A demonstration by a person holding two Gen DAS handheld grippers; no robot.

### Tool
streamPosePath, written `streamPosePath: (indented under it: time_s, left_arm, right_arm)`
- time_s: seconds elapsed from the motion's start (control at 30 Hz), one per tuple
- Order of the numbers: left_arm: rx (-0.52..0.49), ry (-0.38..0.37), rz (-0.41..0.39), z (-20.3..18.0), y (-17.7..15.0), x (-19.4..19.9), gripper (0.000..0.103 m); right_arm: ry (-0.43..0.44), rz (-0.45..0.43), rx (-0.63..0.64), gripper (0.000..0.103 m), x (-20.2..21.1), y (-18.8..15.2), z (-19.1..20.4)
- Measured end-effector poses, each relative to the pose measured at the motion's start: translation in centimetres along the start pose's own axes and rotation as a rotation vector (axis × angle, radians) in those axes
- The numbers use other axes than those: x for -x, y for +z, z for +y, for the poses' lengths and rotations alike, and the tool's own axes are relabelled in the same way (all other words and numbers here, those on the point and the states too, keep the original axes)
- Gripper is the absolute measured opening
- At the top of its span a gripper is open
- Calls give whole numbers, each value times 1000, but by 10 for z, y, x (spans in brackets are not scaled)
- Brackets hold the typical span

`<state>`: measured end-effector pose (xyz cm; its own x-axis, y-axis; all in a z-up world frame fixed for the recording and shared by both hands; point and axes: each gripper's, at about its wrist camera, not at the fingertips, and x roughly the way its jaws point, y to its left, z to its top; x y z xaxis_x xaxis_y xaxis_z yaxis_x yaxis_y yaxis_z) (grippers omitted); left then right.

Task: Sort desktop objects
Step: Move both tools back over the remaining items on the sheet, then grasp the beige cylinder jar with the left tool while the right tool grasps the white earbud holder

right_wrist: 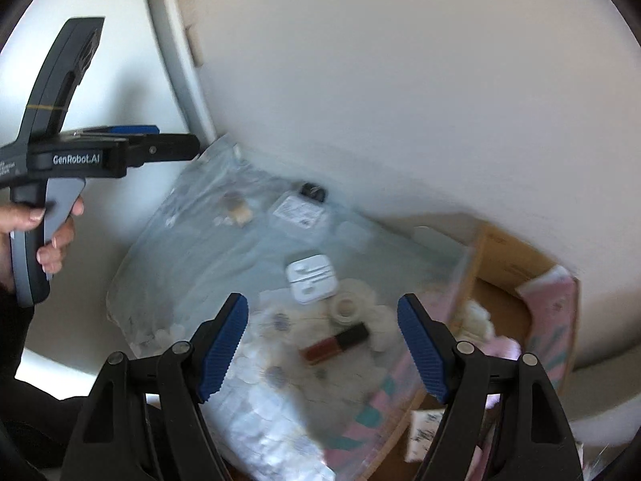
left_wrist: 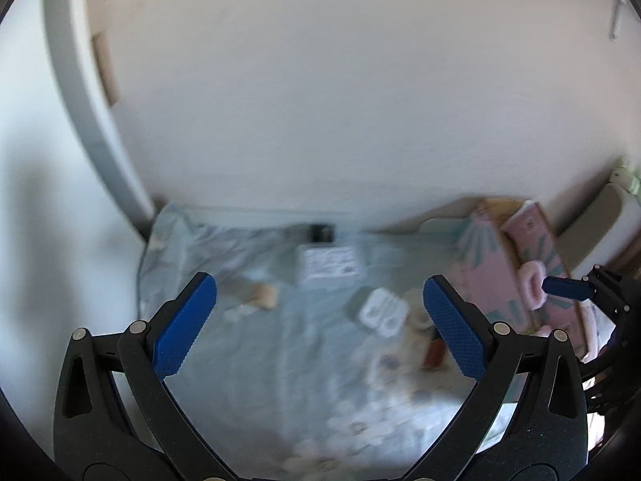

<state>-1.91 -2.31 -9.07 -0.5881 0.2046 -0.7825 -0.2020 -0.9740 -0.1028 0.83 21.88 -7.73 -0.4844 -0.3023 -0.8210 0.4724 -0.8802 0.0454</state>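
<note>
Blue-padded right gripper (right_wrist: 322,344) open, empty — over blurry, prob. lipstick (right_wrist: 336,345).

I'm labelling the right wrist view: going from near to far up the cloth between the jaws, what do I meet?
Lipstick → tape roll → earphone case → white labelled packet → small black item by the wall.

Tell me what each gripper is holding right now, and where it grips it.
Nothing. The left gripper and the right gripper both stand open and empty above the cloth.
</note>
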Motion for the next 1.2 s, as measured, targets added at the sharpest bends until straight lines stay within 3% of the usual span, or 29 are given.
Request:
streamPosePath:
  time_s: [0.23,0.4,0.63,1.03,1.1,1.2]
  left_arm:
    - [-8,6,87,45,-11,-47,103]
    - [-5,-44,143,59,-30,-102,103]
    - [-49,-45,161,67,-49,-158,95]
    - [-96,-62,179,61,-59,-185,71]
    - [-111,-46,175,59,-60,-186,55]
    - [-153,-22,168,54,-61,-186,33]
  right_arm:
    - [13,133,121,73,-69,26,22]
    - [5,250,103,73,-130,22,15]
    - [-7,344,85,73,-190,13,7]
    - [-2,319,116,73,-204,8,6]
    - [8,319,130,59,-204,7,7]
    - [7,311,151,59,-202,6,9]
